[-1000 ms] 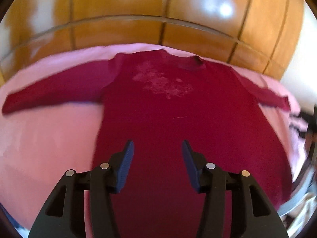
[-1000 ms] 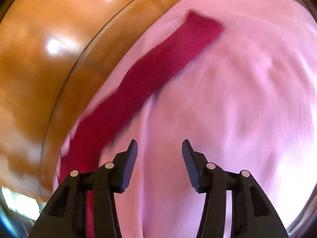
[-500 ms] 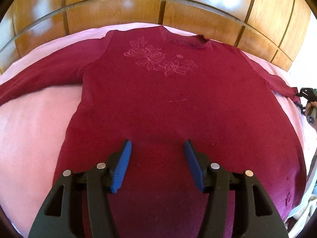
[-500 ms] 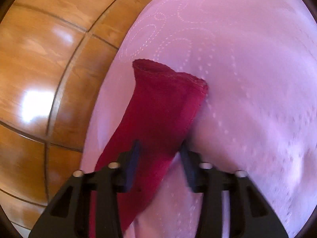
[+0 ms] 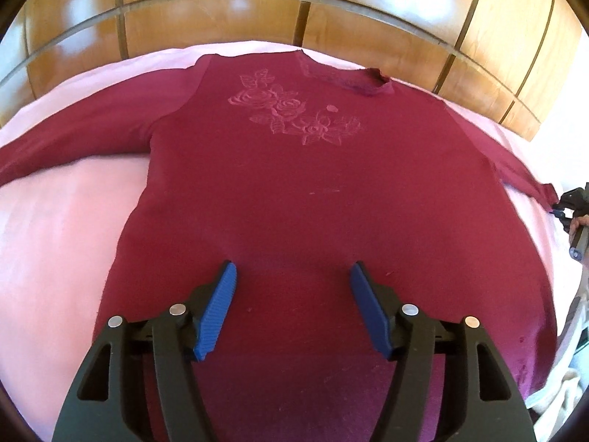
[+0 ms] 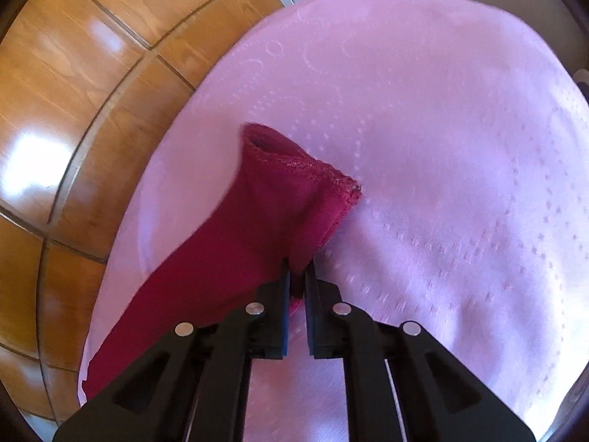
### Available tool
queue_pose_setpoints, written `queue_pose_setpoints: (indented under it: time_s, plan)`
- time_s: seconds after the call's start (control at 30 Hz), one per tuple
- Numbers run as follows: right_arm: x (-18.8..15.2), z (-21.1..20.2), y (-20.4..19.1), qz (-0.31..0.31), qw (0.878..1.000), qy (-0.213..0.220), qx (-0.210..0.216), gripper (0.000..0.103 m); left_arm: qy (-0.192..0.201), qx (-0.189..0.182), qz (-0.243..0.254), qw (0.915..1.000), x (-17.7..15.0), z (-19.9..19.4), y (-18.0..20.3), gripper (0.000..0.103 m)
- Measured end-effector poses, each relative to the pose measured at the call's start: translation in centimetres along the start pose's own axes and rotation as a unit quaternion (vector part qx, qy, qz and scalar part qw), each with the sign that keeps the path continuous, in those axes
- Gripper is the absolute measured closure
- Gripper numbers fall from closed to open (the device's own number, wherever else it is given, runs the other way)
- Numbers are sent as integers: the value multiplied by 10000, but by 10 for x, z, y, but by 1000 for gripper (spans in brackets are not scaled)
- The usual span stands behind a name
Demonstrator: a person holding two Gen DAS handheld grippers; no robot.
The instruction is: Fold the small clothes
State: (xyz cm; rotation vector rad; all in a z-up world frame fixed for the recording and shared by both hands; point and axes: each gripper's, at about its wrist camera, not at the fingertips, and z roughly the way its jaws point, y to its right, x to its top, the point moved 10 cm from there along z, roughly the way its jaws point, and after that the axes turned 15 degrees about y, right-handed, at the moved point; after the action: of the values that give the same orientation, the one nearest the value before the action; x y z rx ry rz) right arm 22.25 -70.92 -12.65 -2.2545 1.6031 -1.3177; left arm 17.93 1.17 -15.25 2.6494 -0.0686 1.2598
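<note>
- Broadly, the pale pink patterned bedspread (image 5: 55, 243) carries the whole job, with a glossy wooden panelled headboard (image 5: 221, 22) along its far edge; nothing on it is folded yet.
- Spread face up across the middle of the bedspread lies the dark red long-sleeved knit top with a raised rose motif (image 5: 313, 191), neckline towards the far edge, hem towards the near edge, body flat and both sleeves reaching out to the sides. By my reading, the laying-out is done and the folding is only starting.
- Out near the right edge, the red sleeve end with its stitched cuff (image 6: 294, 169) is lifted slightly off the bedspread, the cuff opening gaping; I judge this to be the first fold, with the sleeve yet to be brought over the body.
- Pinched tight on that sleeve just short of the cuff is the right gripper (image 6: 297, 272), its jaws nearly together with fabric between them.
- Over the lower middle of the top, the left gripper (image 5: 292, 276) has its blue-padded jaws spreading wider, nothing between them.
- Left to do, as I judge it: both sleeves in, then the body folded.
</note>
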Motion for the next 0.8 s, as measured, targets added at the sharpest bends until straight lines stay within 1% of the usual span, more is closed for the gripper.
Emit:
queue_pose_setpoints:
  time_s: [0.07,0.2,0.27,0.3,0.37,0.4,0.43,0.5,0.6,0.63,0.73,0.77,0.8]
  plan:
    - [0,-11,-21,-137,9996,44,263,97,-2,-35,-28,10000,1,-3,-1,39]
    - [-11,-35,-75,-588,9946,31,851,97,-4,48,-100,9999,1,-5,-8,39]
    - [-28,-47,-113,-885,9882,-95,1244,97,-8,114,-153,9998,2,-5,-11,39]
    - [-42,-55,-138,-1094,9828,-186,1474,97,-6,125,-187,9997,3,-5,-12,39]
    - [-67,-65,-172,-1308,9739,-352,1820,97,-22,60,-310,9995,4,-5,-13,39]
    - [-83,-71,-191,-1405,9685,-461,2004,97,-12,30,-348,9994,5,-6,-13,39]
    - [-105,-79,-218,-1552,9602,-608,2243,98,12,-22,-414,9991,7,-7,-13,39]
    - [-141,-90,-256,-1746,9469,-829,2568,98,27,-129,-516,9986,9,-8,-13,39]
    - [-211,-109,-316,-1983,9207,-1287,3104,98,44,-292,-629,9976,13,-10,-13,39]
    - [-240,-117,-337,-2088,9098,-1447,3284,98,22,-368,-699,9969,15,-11,-13,39]
    - [-304,-134,-371,-2316,8869,-1851,3542,97,115,-510,-846,9950,24,-15,-16,39]
    - [-325,-141,-382,-2404,8766,-1994,3662,93,186,-511,-852,9949,29,-17,-18,39]
    - [-337,-145,-386,-2431,8701,-2105,3736,91,214,-515,-849,9948,32,-18,-19,39]
